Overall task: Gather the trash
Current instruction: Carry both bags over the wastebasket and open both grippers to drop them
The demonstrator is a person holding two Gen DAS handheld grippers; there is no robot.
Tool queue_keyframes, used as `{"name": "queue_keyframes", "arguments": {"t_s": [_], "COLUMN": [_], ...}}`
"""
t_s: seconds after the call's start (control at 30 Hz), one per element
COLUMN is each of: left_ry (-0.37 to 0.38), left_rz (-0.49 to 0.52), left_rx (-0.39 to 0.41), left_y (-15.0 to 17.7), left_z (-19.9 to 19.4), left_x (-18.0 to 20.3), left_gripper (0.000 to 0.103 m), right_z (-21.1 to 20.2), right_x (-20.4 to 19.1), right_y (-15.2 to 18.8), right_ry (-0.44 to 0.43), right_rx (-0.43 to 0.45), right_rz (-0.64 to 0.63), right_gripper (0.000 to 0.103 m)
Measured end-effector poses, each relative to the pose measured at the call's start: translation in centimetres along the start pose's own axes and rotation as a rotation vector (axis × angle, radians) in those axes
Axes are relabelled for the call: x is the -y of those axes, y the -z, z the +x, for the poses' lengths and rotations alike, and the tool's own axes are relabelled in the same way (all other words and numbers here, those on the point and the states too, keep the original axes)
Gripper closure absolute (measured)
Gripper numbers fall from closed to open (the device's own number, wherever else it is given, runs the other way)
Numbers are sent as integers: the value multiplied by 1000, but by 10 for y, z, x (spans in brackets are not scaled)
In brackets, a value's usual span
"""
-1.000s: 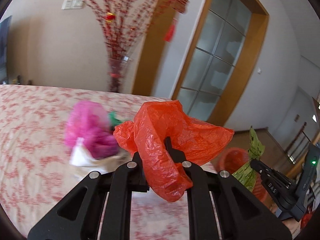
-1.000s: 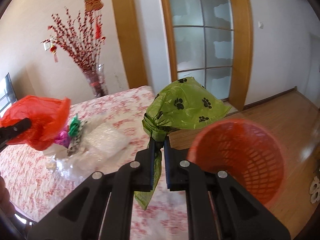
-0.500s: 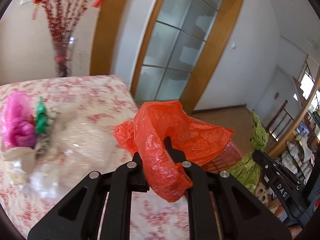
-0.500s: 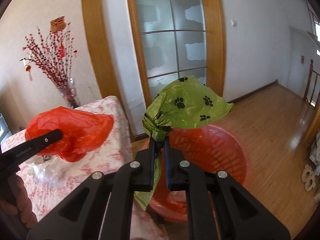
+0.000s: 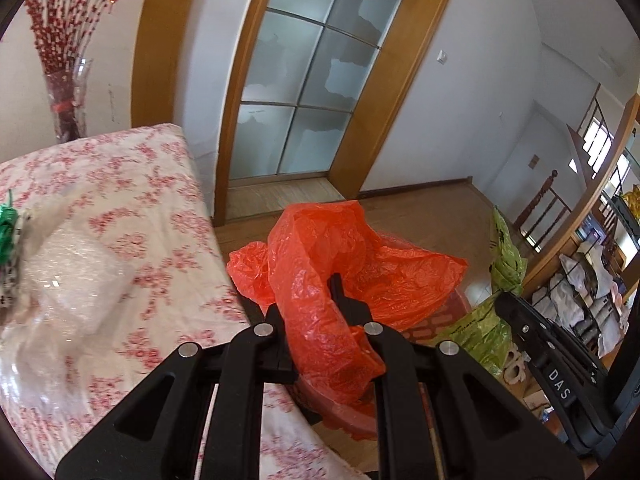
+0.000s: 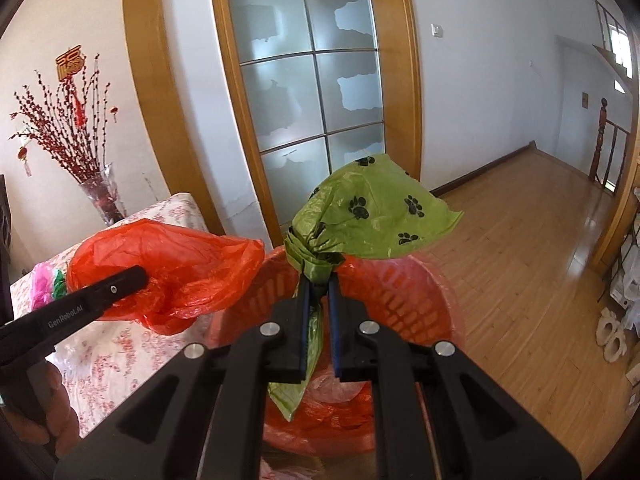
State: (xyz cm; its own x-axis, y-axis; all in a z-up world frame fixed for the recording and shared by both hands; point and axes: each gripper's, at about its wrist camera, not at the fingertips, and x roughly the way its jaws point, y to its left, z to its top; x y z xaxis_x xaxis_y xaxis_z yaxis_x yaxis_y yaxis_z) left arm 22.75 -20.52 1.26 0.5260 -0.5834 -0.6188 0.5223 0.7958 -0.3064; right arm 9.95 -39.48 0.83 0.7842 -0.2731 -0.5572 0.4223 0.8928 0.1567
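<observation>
My left gripper is shut on a crumpled orange plastic bag, held at the table's right edge above the floor; the bag also shows in the right wrist view. My right gripper is shut on a green paw-print plastic bag, held directly over a red mesh waste basket on the floor. The green bag shows in the left wrist view, where the basket is mostly hidden behind the orange bag.
A table with a floral cloth holds clear plastic wrapping, a green scrap and a pink bag. A vase of red branches stands at the back. A frosted glass door and wooden floor lie beyond.
Both grippers have swung right, away from the table, with their bags. The right one now hangs over the red basket and the left one has come up beside it.
</observation>
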Motion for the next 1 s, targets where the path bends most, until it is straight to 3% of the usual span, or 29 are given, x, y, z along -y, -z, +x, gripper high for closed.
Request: {"name": "queue_keyframes", "arguments": {"t_s": [0.47,0.57,0.7,1.0], "left_ry": [60,61,43,36], "left_rz": [33,28,29,-17], "left_rx": [-92,-109,-117,-110], "left_y": [7,8,12,12], "left_z": [42,47,49,43], "left_x": [32,33,31,10], "left_gripper": [90,84,64,56], "right_z": [21,25,29,30], "right_x": [22,24,22,25], "right_y": [-3,0,5,12], "right_ry": [34,34,34,54], "right_rx": [-11,-22,-29,-43], "right_rz": [3,2,-12,-8], "right_gripper": [92,89,70,65]}}
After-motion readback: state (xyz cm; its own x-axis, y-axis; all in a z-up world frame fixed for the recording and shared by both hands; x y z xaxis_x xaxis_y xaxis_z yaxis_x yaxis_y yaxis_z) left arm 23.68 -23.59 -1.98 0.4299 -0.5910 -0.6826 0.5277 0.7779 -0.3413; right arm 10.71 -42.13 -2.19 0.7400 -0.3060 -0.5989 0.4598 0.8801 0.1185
